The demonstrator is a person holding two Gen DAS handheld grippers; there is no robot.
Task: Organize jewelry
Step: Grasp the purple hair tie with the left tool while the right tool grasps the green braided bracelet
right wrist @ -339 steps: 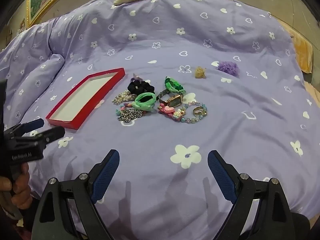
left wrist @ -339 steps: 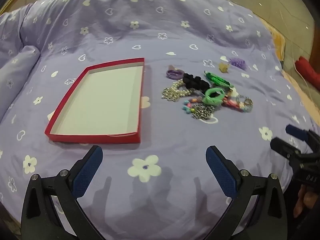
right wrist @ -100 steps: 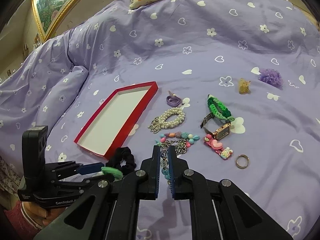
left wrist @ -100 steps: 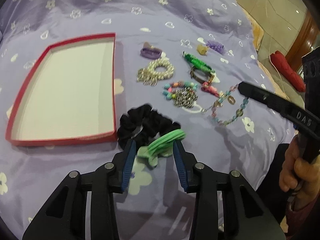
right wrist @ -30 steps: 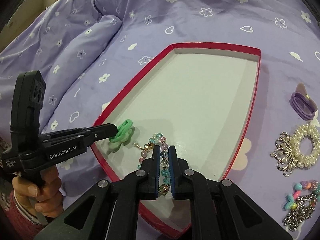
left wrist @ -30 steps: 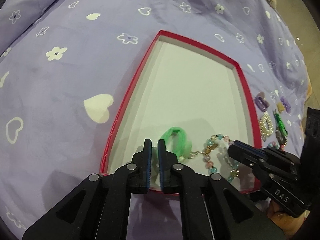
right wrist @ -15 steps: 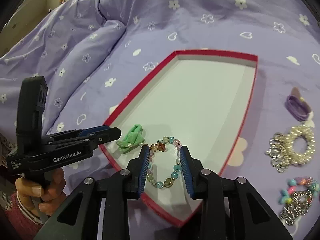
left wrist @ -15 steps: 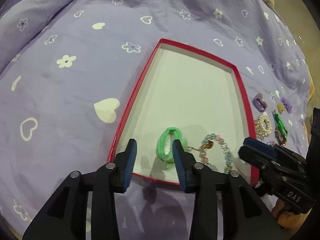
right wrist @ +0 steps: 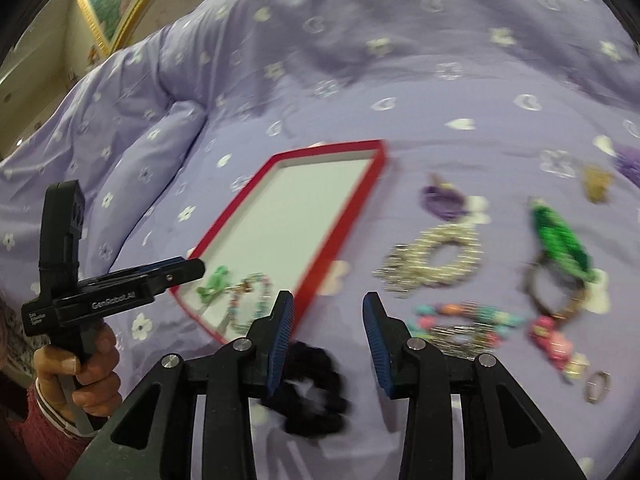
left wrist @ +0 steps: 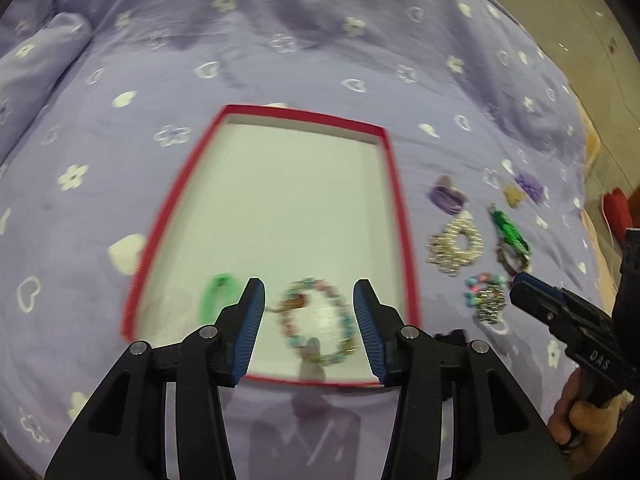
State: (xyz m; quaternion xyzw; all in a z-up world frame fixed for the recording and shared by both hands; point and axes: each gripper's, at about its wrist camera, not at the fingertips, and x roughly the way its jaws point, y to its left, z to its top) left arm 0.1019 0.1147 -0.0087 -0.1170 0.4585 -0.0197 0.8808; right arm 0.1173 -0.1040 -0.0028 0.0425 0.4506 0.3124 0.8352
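My right gripper (right wrist: pixel 327 330) is opening up with nothing between the jaws, just purple bedspread (right wrist: pixel 400 80). Black scrunchie (right wrist: pixel 312 392) sits right under the left finger. Red tray (right wrist: pixel 340 232) is up and left, with the green hair tie (right wrist: pixel 214 280) and beaded bracelet (right wrist: pixel 250 300) inside. Left gripper (right wrist: pixel 192 268) hovers at that corner.

Left gripper (left wrist: pixel 308 312) angled downward, jaws opening, nothing between. Right gripper (right wrist: pixel 327 320) at its 3 o'clock, likewise opening, empty.
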